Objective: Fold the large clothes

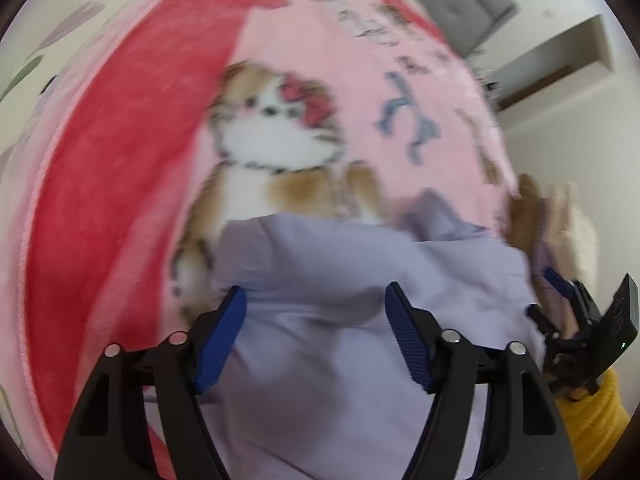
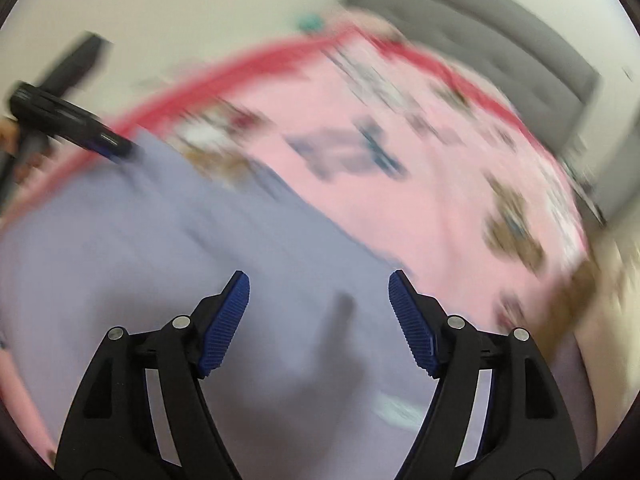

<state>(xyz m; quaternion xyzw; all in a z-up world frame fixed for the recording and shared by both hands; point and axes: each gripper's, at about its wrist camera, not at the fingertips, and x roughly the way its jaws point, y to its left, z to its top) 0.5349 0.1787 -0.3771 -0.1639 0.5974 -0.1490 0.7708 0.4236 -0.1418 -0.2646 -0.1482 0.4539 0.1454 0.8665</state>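
Blanket: a big pink blanket [image 1: 360, 80] with a red border and a printed cat covers the bed and carries everything else.
Garment: a pale lilac garment [image 1: 340, 320] lies rumpled on the near part of the blanket, directly under and ahead of both claws; its far edge crosses the cat's body.
Long axis: judging by the right wrist view, the cloth runs sideways across the frame — from beside the other claw on the left to the blanket's right edge.
Left gripper [image 1: 316, 316]: fingers spread wide, nothing between them, cloth just below.
Right gripper [image 2: 319, 300]: also spread wide and holding nothing, over the middle of the lilac cloth [image 2: 200, 260].
Nearer hand: both sit over the garment; I cannot tell which is closer to an edge worth taking.
Coming move: probably a reach forward to the far edge, since that lies straight ahead of both claws.
Views: the left view shows the right gripper [image 1: 560, 292] at the garment's right side and a yellow sleeve [image 1: 596, 420]; the right view, badly blurred, shows the left gripper [image 2: 100, 140] at the cloth's far left corner.
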